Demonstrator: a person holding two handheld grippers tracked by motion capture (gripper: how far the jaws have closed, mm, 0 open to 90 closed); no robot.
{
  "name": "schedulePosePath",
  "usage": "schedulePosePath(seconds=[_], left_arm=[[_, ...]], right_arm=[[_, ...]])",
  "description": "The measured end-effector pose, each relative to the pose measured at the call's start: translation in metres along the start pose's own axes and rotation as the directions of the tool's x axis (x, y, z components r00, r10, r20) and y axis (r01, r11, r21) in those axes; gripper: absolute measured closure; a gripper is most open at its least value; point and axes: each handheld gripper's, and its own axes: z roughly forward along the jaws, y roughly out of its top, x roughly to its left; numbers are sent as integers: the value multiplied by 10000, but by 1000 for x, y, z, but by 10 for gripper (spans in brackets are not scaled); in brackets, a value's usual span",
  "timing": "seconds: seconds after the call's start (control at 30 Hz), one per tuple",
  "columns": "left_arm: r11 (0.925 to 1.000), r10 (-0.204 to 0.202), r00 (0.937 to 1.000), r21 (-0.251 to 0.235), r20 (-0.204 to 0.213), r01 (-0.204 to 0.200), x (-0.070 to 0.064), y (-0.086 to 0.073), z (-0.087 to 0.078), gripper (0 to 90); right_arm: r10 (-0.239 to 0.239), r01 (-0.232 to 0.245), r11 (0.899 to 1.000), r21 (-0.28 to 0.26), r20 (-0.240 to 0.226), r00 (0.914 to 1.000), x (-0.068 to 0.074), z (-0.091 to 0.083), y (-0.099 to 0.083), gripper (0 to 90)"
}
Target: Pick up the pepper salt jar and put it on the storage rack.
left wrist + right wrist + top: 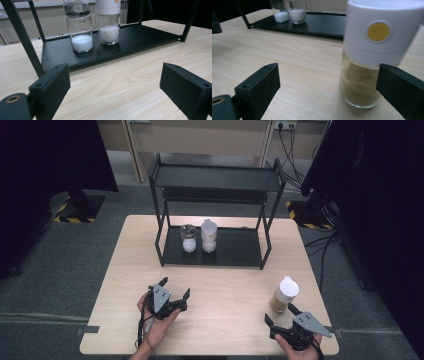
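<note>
A glass jar of tan powder with a white lid stands on the table at the front right. My right gripper is open just in front of it, the jar near its right jaw. My left gripper is open at the front left, nothing between its jaws. It faces a black two-tier rack. On the rack's lower shelf stand a dark-lidded jar of white powder and a white-lidded jar of white grains, side by side.
The rack's upper shelf holds nothing. Its black posts rise at the shelf corners. Bare wooden tabletop lies between the rack and both grippers. Dark stands and cables are on the floor beyond the table.
</note>
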Motion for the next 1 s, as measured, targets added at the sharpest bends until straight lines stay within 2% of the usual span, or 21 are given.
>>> schedulePosePath(seconds=[0.13, 0.5, 0.73, 1.0], left_arm=[[10000, 16, 10000, 3, 8, -16, 0, 0, 0, 90], [10000, -16, 10000, 6, 2, 16, 0, 0, 0, 90], [10000, -28, 10000, 5, 4, 28, 0, 0, 0, 90], [10000, -32, 10000, -3, 13, 32, 0, 0, 0, 90]], right_arm=[[108, -104, 9999, -128, 367, 9993, -7, 2, 2, 56], [193, -163, 9993, -332, 917, 9956, -17, 15, 11, 69], [251, -222, 9994, -265, 1155, 9930, -25, 29, 14, 135], [88, -66, 9998, -168, 1327, 9911, -26, 37, 16, 233]])
